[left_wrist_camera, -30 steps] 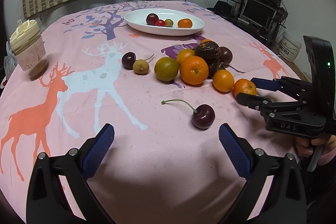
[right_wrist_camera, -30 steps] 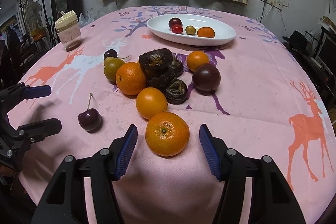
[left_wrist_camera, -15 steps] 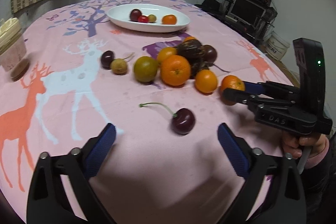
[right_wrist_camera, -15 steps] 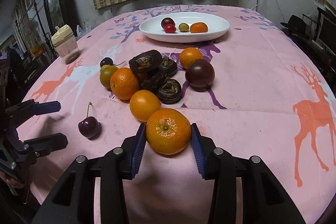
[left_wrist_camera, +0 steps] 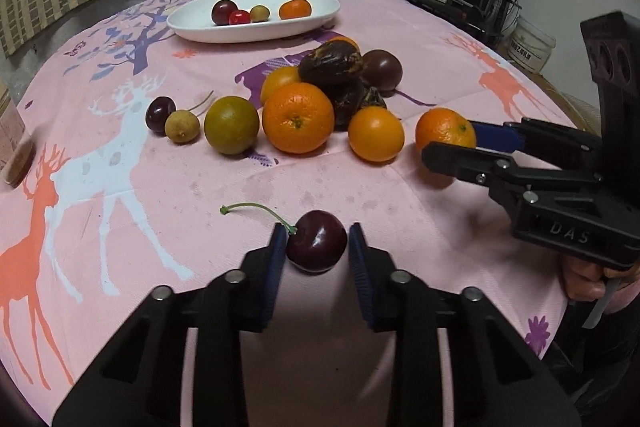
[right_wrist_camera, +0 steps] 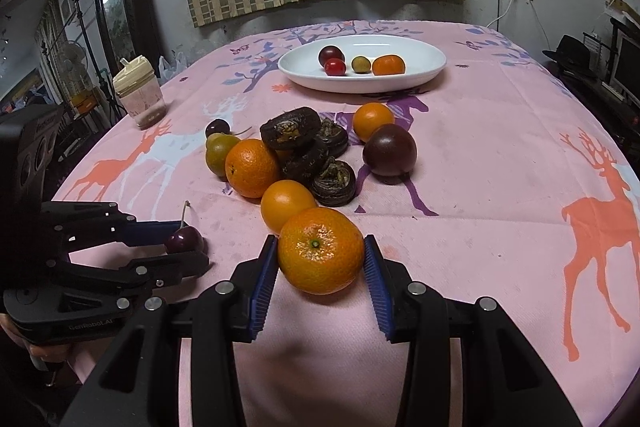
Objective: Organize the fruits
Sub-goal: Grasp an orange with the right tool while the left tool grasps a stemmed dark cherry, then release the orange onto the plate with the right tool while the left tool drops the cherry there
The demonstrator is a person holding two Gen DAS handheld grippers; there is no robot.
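The left hand-held gripper (left_wrist_camera: 317,247) is clamped on a cherry (left_wrist_camera: 316,246) at lower centre; the right hand-held gripper (right_wrist_camera: 321,259) grips a mandarin (right_wrist_camera: 321,255) on the desk (right_wrist_camera: 500,155). The cup (left_wrist_camera: 12,143) is cut off at the left edge.

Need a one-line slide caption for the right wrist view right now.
Right gripper closed on a mandarin, left gripper around a cherry, white dish beyond.

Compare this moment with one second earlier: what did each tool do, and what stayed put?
Both tools closed in. The left tool, wide open before, now flanks the dark red stemmed cherry. The right tool narrowed onto the nearest round orange tangerine, pads touching it. Neither fruit looks clearly lifted. The fruit pile and white oval plate stayed unchanged.
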